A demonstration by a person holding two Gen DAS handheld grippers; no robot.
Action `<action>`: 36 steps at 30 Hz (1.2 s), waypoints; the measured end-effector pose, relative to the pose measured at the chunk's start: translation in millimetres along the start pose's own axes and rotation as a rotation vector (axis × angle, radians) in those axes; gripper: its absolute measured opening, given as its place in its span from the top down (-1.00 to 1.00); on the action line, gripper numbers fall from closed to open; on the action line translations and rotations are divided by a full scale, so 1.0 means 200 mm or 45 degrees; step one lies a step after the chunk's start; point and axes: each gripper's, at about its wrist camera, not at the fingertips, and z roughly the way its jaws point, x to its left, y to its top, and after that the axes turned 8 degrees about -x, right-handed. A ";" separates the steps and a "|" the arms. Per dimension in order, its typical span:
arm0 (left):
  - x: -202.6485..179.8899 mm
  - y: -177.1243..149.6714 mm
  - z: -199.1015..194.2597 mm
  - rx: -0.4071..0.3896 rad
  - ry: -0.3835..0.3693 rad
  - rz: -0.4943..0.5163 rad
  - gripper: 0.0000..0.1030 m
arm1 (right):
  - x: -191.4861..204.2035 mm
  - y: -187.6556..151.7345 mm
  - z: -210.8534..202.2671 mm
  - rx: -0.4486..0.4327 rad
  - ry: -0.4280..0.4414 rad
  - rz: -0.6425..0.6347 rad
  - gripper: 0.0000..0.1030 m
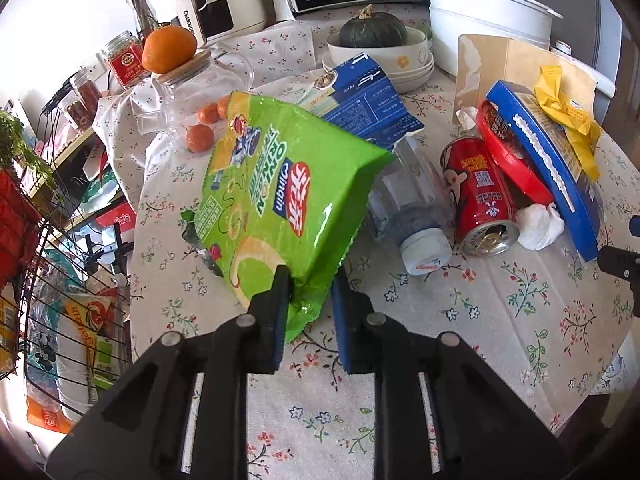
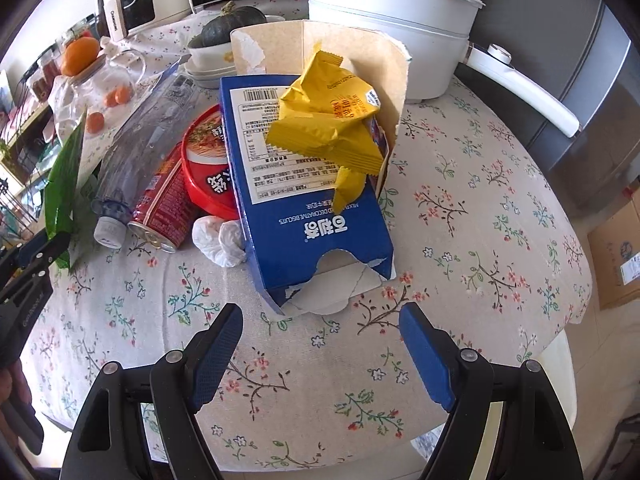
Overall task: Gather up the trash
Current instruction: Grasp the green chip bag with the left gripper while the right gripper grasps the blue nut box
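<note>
While the left gripper (image 1: 310, 292) pinches the green bag (image 1: 280, 184) by its bottom edge and holds it tilted above the table (image 1: 500, 320), the collecting looks barely begun. No bin shows. Left on the cloth are a bottle (image 1: 412, 208), red can (image 1: 480, 196), tissue wad (image 1: 540, 220), red bowl (image 2: 208, 168), blue box (image 2: 304, 184) and yellow wrapper (image 2: 332, 128). The right gripper (image 2: 320, 320) hangs spread and empty, just short of the box. Behind, a pot (image 2: 392, 20), squash (image 1: 372, 28) and jar (image 1: 188, 92) crowd the reach.
</note>
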 end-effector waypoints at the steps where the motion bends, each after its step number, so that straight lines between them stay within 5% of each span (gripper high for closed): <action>1: 0.01 0.00 -0.01 -0.007 -0.003 -0.011 0.60 | 0.03 0.00 0.01 -0.001 -0.011 -0.018 -0.59; 13: 0.16 0.07 -0.23 -0.102 -0.159 -0.228 0.65 | 0.24 0.02 0.20 -0.059 -0.237 -0.271 -0.50; 16: 0.15 0.08 -0.29 -0.128 -0.202 -0.237 0.67 | 0.27 0.01 0.21 -0.076 -0.280 -0.341 0.03; 17: 0.15 0.09 -0.31 -0.139 -0.211 -0.233 0.67 | 0.27 0.01 0.20 -0.073 -0.270 -0.347 0.19; 22: 0.16 0.10 -0.37 -0.168 -0.257 -0.259 0.71 | 0.22 0.02 0.07 -0.130 -0.192 -0.300 0.30; 28: 0.19 0.12 -0.41 -0.174 -0.309 -0.323 0.72 | 0.14 0.06 -0.16 -0.198 0.025 -0.166 0.40; 29: 0.19 0.12 -0.42 -0.183 -0.309 -0.328 0.72 | 0.13 0.07 -0.20 -0.207 0.064 -0.147 0.65; 36: 0.20 0.13 -0.52 -0.243 -0.323 -0.370 0.75 | -0.02 0.06 -0.34 -0.262 0.229 0.010 0.79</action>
